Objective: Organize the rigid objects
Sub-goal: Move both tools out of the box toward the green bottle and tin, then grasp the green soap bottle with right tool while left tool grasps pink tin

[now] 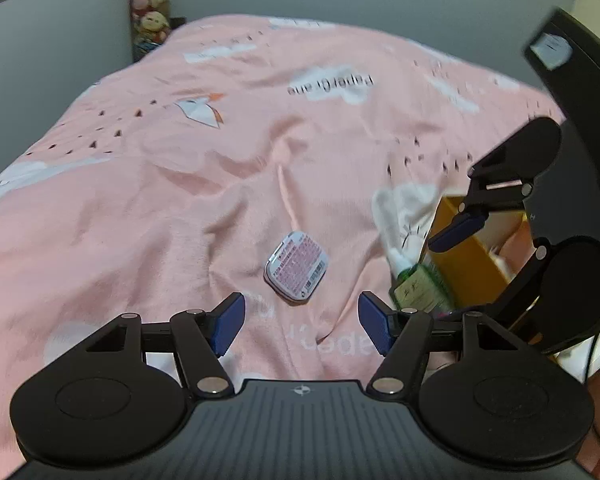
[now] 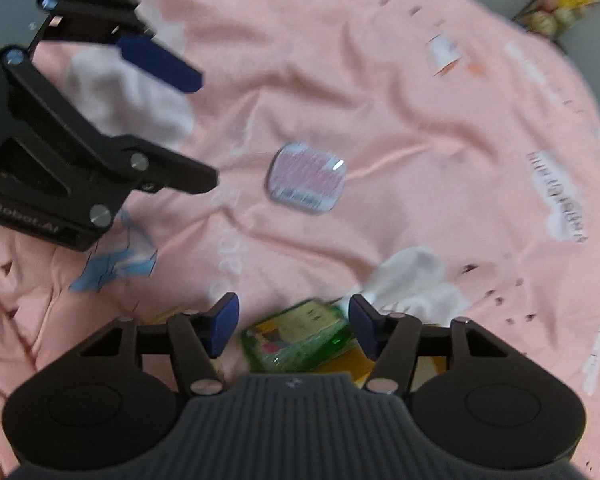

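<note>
Both my grippers hover over the pink printed bedsheet (image 1: pixel 148 208), jaws wide and empty.

Left gripper (image 1: pixel 301 324) faces the small square tin with a pink printed label (image 1: pixel 296 267), too fine to read, lying on the sheet near print reading "PaperCrane". Right of it, a green clear bottle (image 1: pixel 420 286) leans at the yellow box (image 1: pixel 466 252), below my right gripper (image 2: pixel 293 326).
</note>
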Demonstrator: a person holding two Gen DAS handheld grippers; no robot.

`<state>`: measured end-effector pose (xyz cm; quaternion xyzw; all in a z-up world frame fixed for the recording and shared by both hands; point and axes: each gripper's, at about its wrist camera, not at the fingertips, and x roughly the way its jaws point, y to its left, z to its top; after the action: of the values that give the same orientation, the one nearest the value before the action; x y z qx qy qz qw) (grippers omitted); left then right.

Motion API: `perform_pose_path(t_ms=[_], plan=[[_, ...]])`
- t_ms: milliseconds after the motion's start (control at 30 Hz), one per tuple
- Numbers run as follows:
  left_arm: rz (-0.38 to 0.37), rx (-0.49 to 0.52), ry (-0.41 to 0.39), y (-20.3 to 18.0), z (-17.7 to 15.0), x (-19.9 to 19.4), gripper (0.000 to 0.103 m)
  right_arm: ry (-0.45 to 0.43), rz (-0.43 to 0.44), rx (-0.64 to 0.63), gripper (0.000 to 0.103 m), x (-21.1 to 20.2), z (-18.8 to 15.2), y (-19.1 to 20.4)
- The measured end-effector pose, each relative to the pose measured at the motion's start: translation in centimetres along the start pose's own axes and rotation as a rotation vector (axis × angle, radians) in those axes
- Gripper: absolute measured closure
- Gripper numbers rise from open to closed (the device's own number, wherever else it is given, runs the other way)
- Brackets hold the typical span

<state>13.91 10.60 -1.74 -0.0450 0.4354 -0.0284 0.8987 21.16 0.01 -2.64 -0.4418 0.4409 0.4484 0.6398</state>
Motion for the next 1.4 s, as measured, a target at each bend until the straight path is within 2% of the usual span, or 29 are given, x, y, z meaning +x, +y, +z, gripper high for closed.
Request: perform_pose_path(t_ms=[67, 133, 233, 300, 400, 467, 533, 600, 700, 800, 1000, 1067, 1133, 1167, 1400], plan=[[0.002, 0.031, 0.018, -0.1, 0.5, 1.0, 0.02, 0.05, 0.033, -0.04, 0.039, 1.0, 0.2, 0.0], [0.012, 0.025, 0.024, 0.4, 1.0, 2.0, 0.019, 0.1, 0.041, -0.079, 0.026, 2.0, 0.4, 0.0], [0.001, 0.012, 0.032, 1.1, 1.9, 3.5, 0.018, 0.158, 0.05, -0.144, 0.022, 3.2, 0.3, -0.2], [0.003, 0.042, 0.041, 1.0, 2.3, 4.5, 0.016, 0.2, 0.053, -0.163, 0.022, 4.0, 0.2, -0.5], [0.085, 0.196, 0.049, -0.6, 2.6, 6.0, 0.015, 0.25, 0.087, -0.195, 0.021, 4.9, 0.2, -1.0], [0.078, 0.285, 0.027, -1.6, 2.4, 6.7, 0.015, 0.266, 0.097, -0.216, 0.019, 5.4, 0.3, -1.2], [0.02, 0.292, 0.046, -1.6, 2.4, 7.4, 0.015, 0.28, 0.106, -0.231, 0.016, 6.0, 0.5, -1.4], [-0.003, 0.29, 0.064, -1.5, 2.2, 8.1, 0.015, 0.302, 0.125, -0.223, 0.015, 6.7, 0.9, -1.8], [0.029, 0.315, 0.051, -1.4, 1.9, 8.9, 0.015, 0.33, 0.15, -0.224, 0.015, 7.4, 0.9, -1.9], [0.025, 0.309, 0.068, -1.3, 1.9, 9.8, 0.015, 0.335, 0.185, -0.208, 0.018, 7.7, 1.0, -2.0], [0.041, 0.338, 0.063, -2.1, 1.6, 11.1, 0.015, 0.323, 0.185, -0.196, 0.021, 8.8, 1.0, -2.4], [0.056, 0.315, 0.075, -2.1, 1.6, 11.5, 0.019, 0.316, 0.184, -0.198, 0.02, 8.9, 0.9, -2.4], [0.081, 0.28, 0.085, -2.1, 1.5, 11.4, 0.036, 0.309, 0.179, -0.196, 0.02, 8.8, 0.8, -2.4], [0.081, 0.263, 0.089, -2.2, 1.5, 11.4, 0.041, 0.306, 0.176, -0.196, 0.021, 8.8, 0.8, -2.3], [0.149, 0.059, 0.091, -2.3, 0.6, 10.0, 0.042, 0.264, 0.122, -0.194, 0.021, 7.4, 0.1, -1.5]])
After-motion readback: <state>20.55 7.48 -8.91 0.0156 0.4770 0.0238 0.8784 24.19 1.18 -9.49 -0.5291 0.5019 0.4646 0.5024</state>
